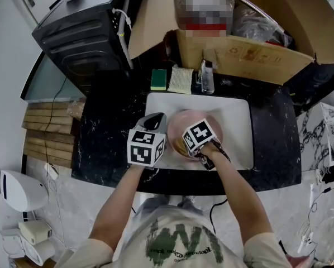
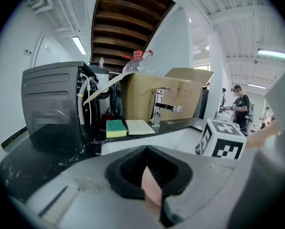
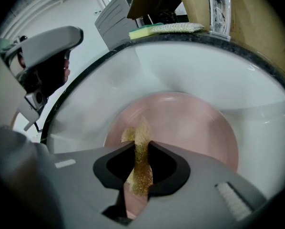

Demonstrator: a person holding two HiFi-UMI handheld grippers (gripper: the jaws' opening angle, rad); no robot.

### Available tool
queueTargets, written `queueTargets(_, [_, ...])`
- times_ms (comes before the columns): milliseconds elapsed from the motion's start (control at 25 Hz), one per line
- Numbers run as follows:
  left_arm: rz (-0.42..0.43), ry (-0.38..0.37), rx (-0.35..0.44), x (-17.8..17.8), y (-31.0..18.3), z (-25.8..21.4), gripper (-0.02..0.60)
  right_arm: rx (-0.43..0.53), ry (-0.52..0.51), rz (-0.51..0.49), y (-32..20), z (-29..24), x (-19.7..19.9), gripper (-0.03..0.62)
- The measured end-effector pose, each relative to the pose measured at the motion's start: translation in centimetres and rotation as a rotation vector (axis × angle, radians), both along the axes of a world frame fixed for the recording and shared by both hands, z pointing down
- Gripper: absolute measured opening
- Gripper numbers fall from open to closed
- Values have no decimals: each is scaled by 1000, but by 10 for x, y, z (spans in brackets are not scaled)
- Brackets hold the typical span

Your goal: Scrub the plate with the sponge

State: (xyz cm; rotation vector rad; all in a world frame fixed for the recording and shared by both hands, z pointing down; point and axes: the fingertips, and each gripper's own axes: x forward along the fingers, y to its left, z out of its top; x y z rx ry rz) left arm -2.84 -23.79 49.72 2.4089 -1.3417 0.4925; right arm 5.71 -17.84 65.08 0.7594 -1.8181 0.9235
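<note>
Right hand-held gripper (image 3: pixel 141 149), pinching the thin gold sponge (image 3: pixel 138 132), holds it against the near-left of the pink plate (image 3: pixel 190 128) in the white sink (image 3: pixel 190 70); left hand-held gripper (image 2: pixel 149 175) clamps the plate's rim, and most of the plate's face lies ahead-right of the sponge.

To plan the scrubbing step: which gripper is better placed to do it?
Right. The right gripper is shut on the sponge, which lies against the plate; the left gripper is shut on the plate's rim.
</note>
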Motion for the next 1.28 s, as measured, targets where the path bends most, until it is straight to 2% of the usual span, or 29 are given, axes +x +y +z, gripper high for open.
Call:
queueTargets(640, [14,5,2,35,2,-1,0,-27,68,-52,11,1,55,72])
queueTargets(1280, [-36,-10,3,34,2,-1,0,-1,122,13,-10,9,114,72])
